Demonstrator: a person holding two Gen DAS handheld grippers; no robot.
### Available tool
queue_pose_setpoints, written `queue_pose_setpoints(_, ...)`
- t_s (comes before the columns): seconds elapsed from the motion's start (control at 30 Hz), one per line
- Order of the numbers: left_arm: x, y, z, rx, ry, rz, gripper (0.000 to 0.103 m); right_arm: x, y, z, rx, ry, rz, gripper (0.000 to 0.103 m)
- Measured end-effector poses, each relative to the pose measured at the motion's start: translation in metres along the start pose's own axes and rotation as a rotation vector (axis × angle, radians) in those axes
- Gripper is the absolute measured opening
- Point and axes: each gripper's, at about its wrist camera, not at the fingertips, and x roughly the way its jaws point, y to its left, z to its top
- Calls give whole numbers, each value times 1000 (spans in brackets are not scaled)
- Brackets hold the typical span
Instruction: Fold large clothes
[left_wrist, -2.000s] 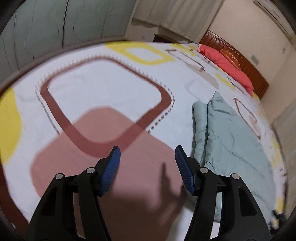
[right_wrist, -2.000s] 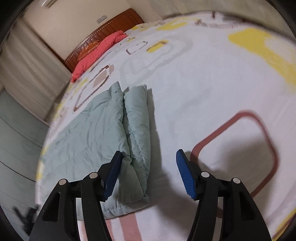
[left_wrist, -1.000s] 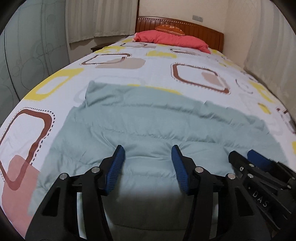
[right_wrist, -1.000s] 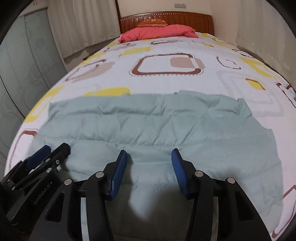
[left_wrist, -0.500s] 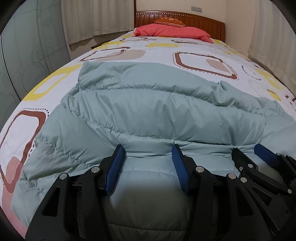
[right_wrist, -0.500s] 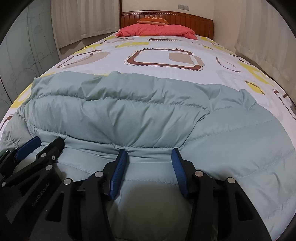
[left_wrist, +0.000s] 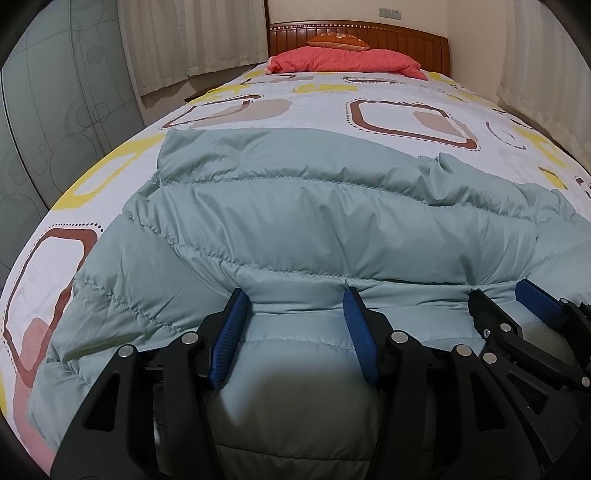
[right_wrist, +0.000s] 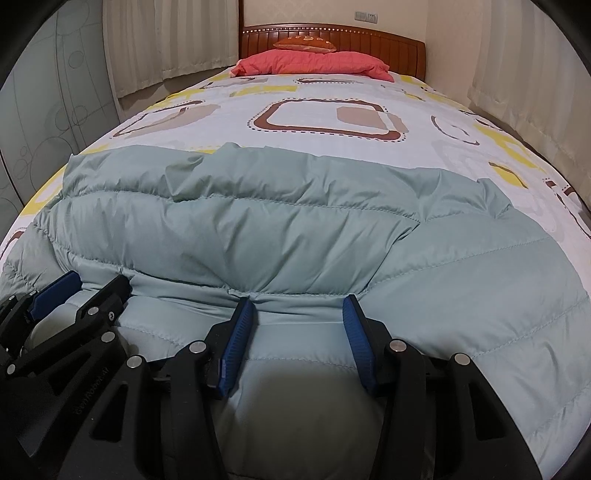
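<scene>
Both grippers are working side by side at the near edge of a pale green quilted jacket lying across the foot of the bed. Left gripper is holding its blue pads partway apart with a puffy band of the jacket bulging up between them; whether the pads are actually pinching the fabric I cannot tell. Right gripper is standing at much the same half-open width over the neighbouring stretch of the hem, with cloth filling the gap in the same unclear way.

The jacket is lying crosswise on the patterned bedsheet, its far edge creased and slightly lifted, its near part swelling toward the cameras.

Compared with two seconds ago, when it was sitting folded in a narrow bundle off to one side, the jacket is now spreading wide beneath both grippers, and over the last second it has been rising and filling more of each view.

Its shell is looking smooth and faintly shiny, stitched into horizontal padded channels. A red pillow is resting against the wooden headboard.
</scene>
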Motion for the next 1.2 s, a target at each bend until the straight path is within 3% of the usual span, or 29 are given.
queue_pose_setpoints(0.37,-18,25,4,-96,8,-52,61,-2,0,-1,5,-11,5,51)
queue_pose_setpoints(0.47,-27,49,7,-164,-3,-40,63,-3,0,-2,9,-13,10,51)
queue_pose_setpoints(0.6,-34,100,8,-358,-9,-58,73,-3,-1,-1,10,-15,12,51)
queue_pose_setpoints(0.67,-31,122,9,-446,-6,-85,81,-3,-1,-1,11,-14,13,51)
queue_pose_setpoints(0.87,-1,171,-18,-741,104,-259,81,-4,0,-1,14,-16,17,51)
queue_pose_setpoints(0.97,2,174,-26,-771,85,-330,81,-4,0,-1,14,-16,17,51)
queue_pose_setpoints(1.07,7,168,-32,-821,113,-469,81,-4,0,-1,14,-16,17,51)
queue_pose_setpoints(1.2,7,159,-33,-793,103,-481,79,-4,0,-1,14,-16,18,51)
